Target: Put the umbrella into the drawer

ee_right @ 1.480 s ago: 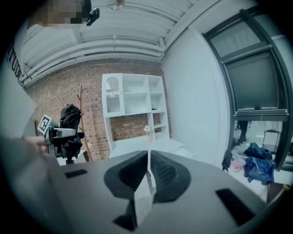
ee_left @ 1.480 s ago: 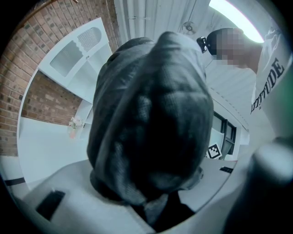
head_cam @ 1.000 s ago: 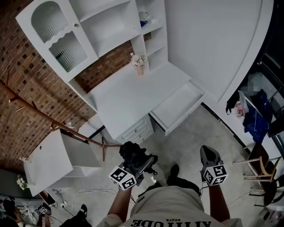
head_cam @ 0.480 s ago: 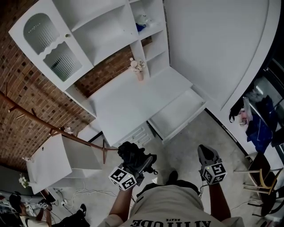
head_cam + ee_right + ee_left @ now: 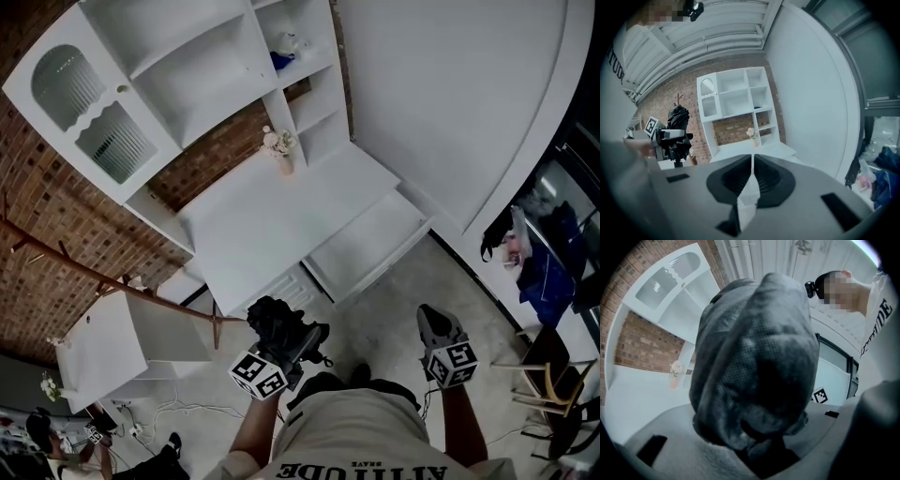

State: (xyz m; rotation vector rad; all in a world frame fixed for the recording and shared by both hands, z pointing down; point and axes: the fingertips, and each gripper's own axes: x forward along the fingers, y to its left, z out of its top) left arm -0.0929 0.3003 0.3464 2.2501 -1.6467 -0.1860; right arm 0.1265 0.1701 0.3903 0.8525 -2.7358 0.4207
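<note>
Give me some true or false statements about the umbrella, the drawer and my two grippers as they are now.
1. The left gripper is closed on the folded black umbrella. True.
2. The drawer is pushed shut. False: it stands pulled out from the white desk.
3. The right gripper has its jaws together with nothing between them. True.
4. The umbrella lies in the drawer. False: it is held over the floor, short of the desk.
5. A small vase of flowers stands on the desk top. True.
</note>
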